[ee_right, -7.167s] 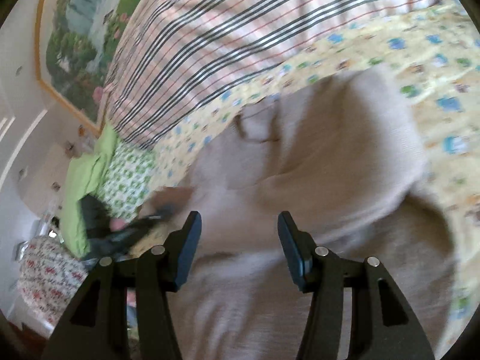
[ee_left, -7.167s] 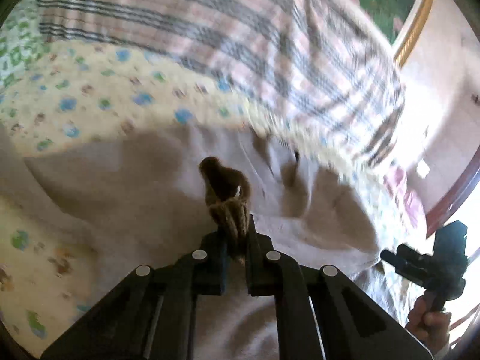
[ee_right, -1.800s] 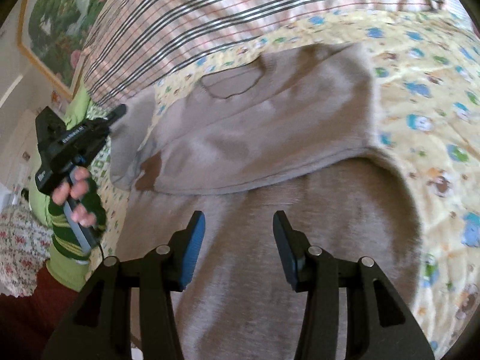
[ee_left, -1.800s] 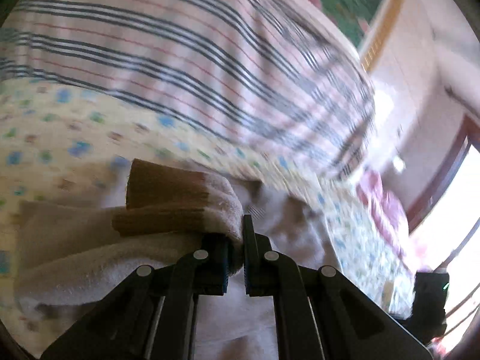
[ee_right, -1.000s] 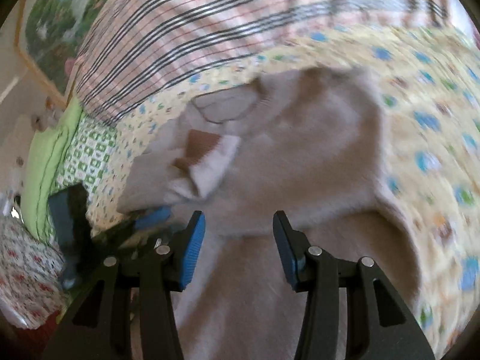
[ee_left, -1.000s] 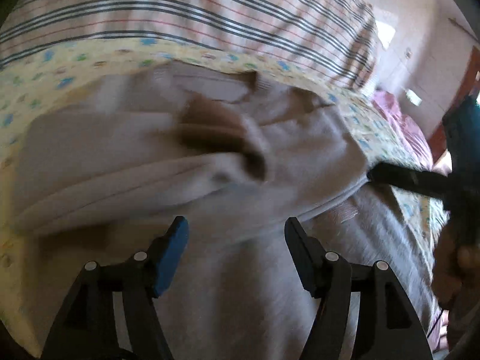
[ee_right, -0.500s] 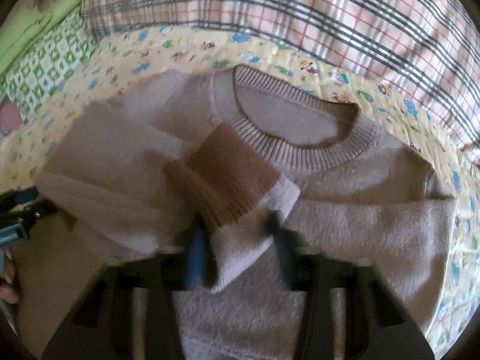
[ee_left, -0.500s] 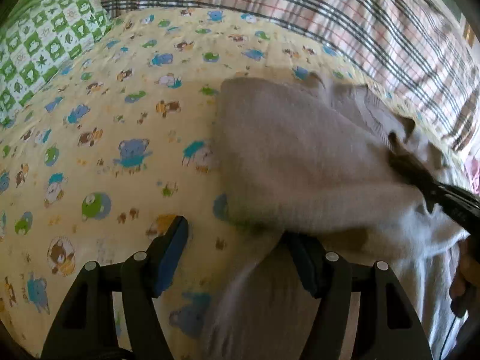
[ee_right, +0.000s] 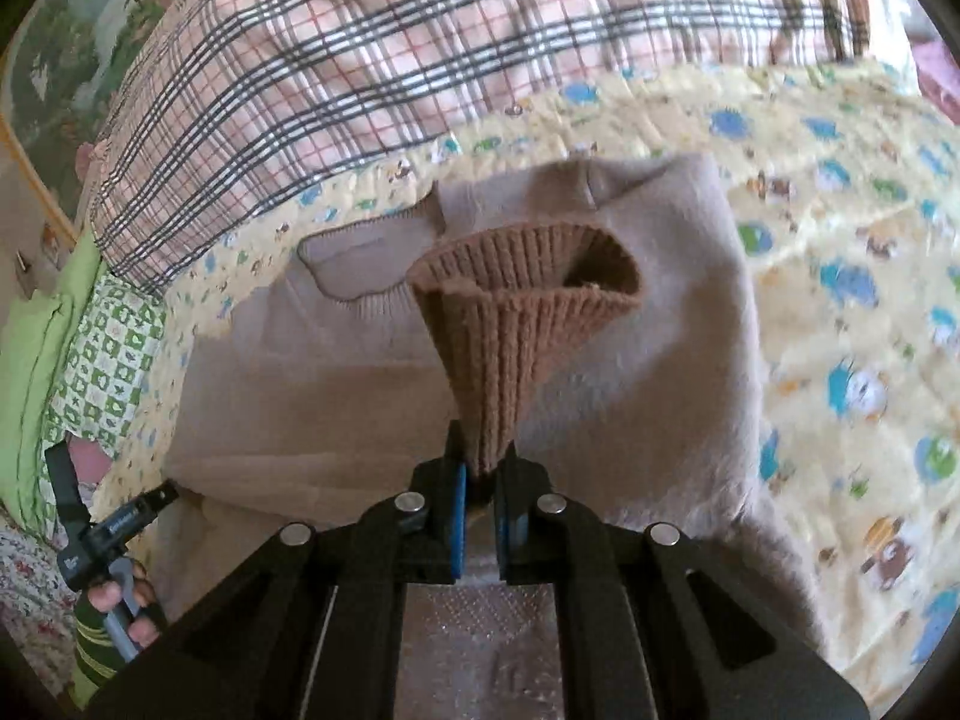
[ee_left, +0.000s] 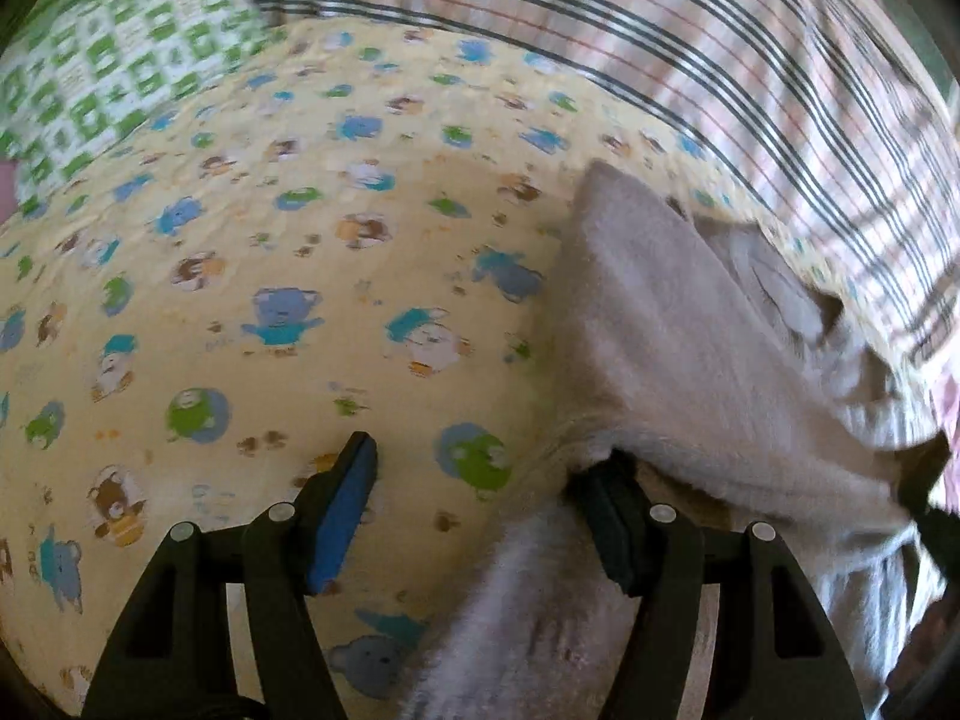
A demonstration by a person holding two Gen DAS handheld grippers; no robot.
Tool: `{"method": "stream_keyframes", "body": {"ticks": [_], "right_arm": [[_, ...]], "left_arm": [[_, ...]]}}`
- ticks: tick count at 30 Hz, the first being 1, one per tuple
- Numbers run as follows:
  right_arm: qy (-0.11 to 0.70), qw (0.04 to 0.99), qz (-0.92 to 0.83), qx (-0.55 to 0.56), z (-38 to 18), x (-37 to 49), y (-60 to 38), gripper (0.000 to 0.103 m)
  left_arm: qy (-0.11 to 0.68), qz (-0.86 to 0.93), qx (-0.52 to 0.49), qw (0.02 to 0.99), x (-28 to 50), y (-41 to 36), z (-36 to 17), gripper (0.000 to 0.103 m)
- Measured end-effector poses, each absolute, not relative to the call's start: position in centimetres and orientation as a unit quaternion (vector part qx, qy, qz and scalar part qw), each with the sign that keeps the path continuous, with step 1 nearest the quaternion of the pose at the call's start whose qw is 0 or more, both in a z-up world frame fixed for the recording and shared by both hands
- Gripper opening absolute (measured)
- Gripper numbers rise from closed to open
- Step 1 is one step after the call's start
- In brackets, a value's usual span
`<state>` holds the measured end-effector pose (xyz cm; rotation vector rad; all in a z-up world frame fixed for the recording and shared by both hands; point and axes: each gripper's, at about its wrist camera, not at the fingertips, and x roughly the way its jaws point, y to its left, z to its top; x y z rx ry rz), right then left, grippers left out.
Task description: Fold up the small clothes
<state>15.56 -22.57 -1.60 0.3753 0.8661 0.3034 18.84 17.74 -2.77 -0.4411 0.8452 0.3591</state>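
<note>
sweater (ee_right: 654, 324): fuzzy beige knit, sleeves folded in, on the bed's yellow cartoon-print quilt (ee_left: 252, 276) near the plaid pillow (ee_right: 390, 60) | right gripper (ee_right: 478, 480): fingers clenched on ribbed brown cuff (ee_right: 510, 312) | left gripper (ee_left: 480, 504): fingers released, straddling the sweater's side edge

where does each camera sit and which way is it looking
Left wrist: on the left gripper, looking down at the yellow sheet and the sweater edge; open jaws show.
Right wrist: on the right gripper, facing the plaid pillow; jaws shut on the brown cuff; a hand shows.
Both show sweater, sheet, pillow.
</note>
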Motion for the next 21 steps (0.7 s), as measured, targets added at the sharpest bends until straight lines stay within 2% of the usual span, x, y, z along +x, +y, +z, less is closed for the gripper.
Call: {"method": "stream_keyframes", "body": {"ticks": [4,12,18,19,21], "right_arm": [[0.413,0.880,0.155,0.177,-1.6,15.4,-21.9,0.008],[0.446,0.861,0.132,0.207,-3.3,14.3,-23.9,0.011],[0.398,0.895,0.081,0.184,1.0,12.3,-25.8,0.013],[0.383,0.901,0.088,0.184,2.2,12.5,-25.6,0.016],[0.370,0.900,0.135,0.186,4.0,13.8,-24.2,0.037]], "left_arm": [[0.383,0.180,-0.269,0.865,17.7,19.4,-3.1,0.067],[0.387,0.180,-0.254,0.868,17.8,18.9,-3.2,0.067],[0.382,0.173,-0.261,0.869,17.5,19.0,-3.3,0.067],[0.380,0.172,-0.264,0.870,17.4,19.1,-3.3,0.067],[0.375,0.172,-0.267,0.871,17.3,19.1,-3.3,0.067]]}}
